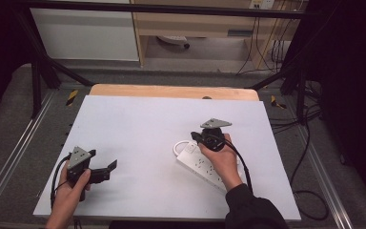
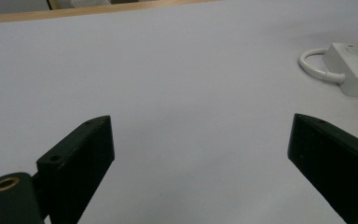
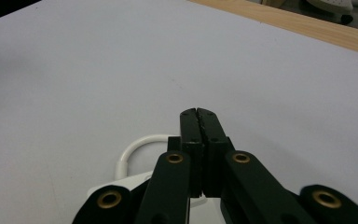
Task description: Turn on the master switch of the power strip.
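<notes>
- The white power strip (image 1: 205,167) lies right of centre in the high view, flat on the white sheet (image 1: 138,138) that covers the desk (image 1: 171,90), and runs slantwise from upper left to lower right.
- Its short white cable (image 1: 177,145) loops out of the upper left end of the strip and curls back to it.
- The right tool (image 1: 205,139) sits over that upper left end, held by the person's right hand (image 1: 224,160), whose dark sleeve enters from the bottom edge of the frame.
- In the right gripper view, the right tool's jaws are pressed together with nothing between them, their tips above the bare sheet just past the cable loop (image 3: 137,149). A corner of the strip (image 3: 130,184) shows under the jaws at the bottom of the frame.
- Whether the right tool touches the strip cannot be told.
- The left tool (image 1: 106,171) is at the lower left of the high view, well apart from the strip, held by the left hand (image 1: 69,193) low over the sheet.
- In the left gripper view, the left tool's jaws stand wide apart with only bare sheet between them. The end of the strip (image 2: 354,70) and its cable loop (image 2: 314,65) sit at the right edge of that frame, in its upper half.
- A strip of bare wood marks the desk's far edge at the top of the sheet.
</notes>
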`<state>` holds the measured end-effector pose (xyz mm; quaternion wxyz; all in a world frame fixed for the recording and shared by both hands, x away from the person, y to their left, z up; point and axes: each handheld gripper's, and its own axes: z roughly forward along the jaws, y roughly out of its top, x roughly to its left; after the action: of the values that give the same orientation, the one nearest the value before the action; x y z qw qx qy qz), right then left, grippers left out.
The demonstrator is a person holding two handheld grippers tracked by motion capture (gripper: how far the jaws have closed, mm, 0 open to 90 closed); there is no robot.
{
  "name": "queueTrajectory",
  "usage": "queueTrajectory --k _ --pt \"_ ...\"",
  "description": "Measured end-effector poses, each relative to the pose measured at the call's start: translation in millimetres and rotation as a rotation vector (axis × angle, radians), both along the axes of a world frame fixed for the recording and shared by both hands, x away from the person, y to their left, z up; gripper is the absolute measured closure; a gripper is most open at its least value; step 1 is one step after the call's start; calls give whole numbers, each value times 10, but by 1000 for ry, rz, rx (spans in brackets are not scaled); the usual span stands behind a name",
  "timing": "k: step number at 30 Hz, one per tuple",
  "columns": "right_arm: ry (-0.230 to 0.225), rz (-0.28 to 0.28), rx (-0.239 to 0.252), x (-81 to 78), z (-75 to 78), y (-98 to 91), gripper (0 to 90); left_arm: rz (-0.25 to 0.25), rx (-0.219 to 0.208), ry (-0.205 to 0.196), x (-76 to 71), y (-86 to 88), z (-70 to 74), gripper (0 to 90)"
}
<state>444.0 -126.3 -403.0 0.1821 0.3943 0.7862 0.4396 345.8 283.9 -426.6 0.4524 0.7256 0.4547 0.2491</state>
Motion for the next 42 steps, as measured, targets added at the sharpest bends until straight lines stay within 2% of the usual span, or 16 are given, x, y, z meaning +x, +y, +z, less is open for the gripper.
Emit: queueTrajectory --k 14,21,42 --pt "31 19 -40 -12 -72 51 900 1 10 4 -7 -3 -8 71" --pt "62 34 -74 -36 -117 90 900 0 13 3 -12 -5 -4 71" --pt "75 58 -125 -45 -176 129 900 -3 15 7 -11 -8 -9 71"
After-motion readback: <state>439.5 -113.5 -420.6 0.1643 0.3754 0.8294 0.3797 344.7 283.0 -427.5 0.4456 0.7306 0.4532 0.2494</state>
